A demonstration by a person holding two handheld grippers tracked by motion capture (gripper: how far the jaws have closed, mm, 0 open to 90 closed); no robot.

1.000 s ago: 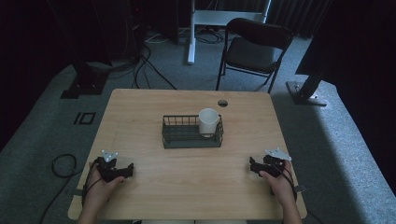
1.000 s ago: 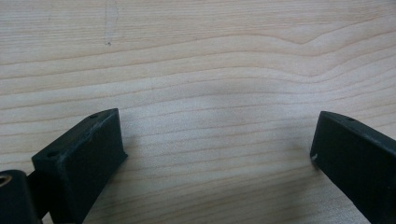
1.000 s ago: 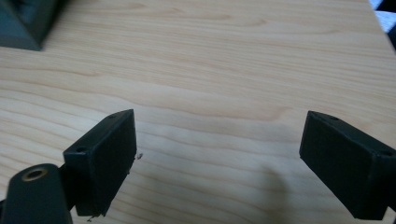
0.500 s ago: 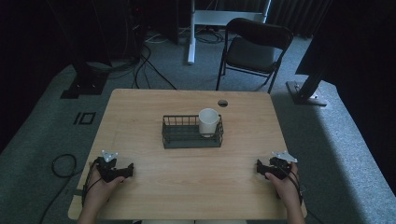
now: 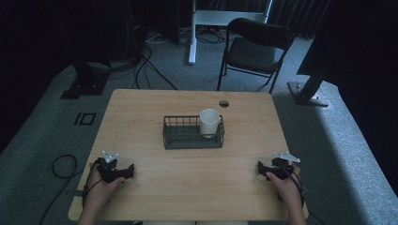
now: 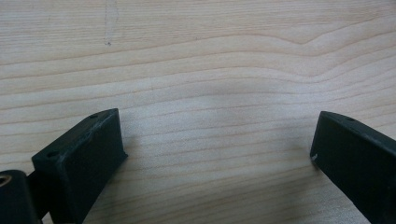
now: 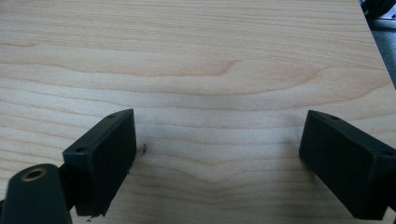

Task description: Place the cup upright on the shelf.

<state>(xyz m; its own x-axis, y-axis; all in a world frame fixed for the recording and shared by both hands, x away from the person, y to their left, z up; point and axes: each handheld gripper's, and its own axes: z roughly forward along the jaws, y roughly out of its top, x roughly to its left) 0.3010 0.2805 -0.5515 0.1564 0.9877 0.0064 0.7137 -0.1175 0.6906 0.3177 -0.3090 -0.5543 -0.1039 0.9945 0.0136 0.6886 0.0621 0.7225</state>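
While centred: cup (image 5: 209,122) inside basket (image 5: 192,138)

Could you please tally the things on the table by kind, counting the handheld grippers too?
Wire basket: 1
White cup: 1
Grippers: 2, left gripper and right gripper
Total: 4

Cup (image 5: 209,123) base hidden behind basket (image 5: 193,138) wall. Person's forearms cut off at the frame's bottom edge, nearer than the basket. Basket contents beside the cup too small to tell.
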